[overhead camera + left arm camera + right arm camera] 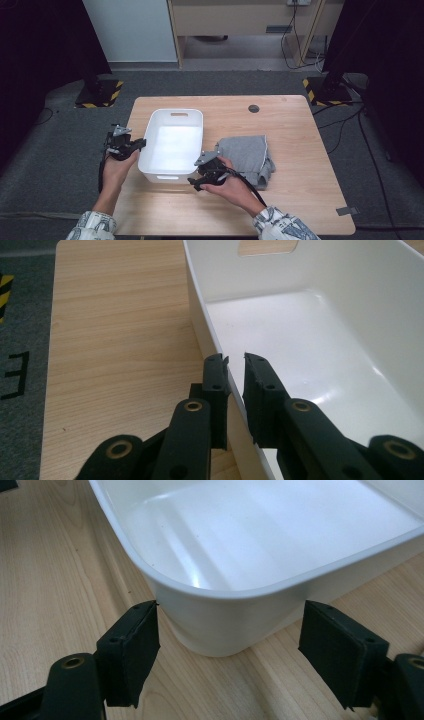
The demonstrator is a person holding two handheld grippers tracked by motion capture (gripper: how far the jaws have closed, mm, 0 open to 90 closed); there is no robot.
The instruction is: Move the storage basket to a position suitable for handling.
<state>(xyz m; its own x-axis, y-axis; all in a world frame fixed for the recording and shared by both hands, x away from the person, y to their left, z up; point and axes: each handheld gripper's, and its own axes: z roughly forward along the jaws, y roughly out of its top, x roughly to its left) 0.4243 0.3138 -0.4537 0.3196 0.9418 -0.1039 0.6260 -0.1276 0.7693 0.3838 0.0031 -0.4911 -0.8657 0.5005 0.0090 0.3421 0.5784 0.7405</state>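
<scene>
A white plastic bin (175,114) stands empty on the left half of the wooden table (300,200). My left gripper (141,144) is at the bin's left wall. In the left gripper view its jaws (236,360) straddle that wall (200,305), one outside and one inside, closed onto the thin rim. My right gripper (195,182) sits at the bin's near right corner. In the right gripper view its jaws (230,606) stand wide, either side of the rounded corner (350,566), touching neither face.
A folded grey cloth (247,155) lies on the table just right of the bin, behind my right hand. A round cable hole (254,108) is near the far edge. Dark stands with yellow-black bases (100,92) flank the table.
</scene>
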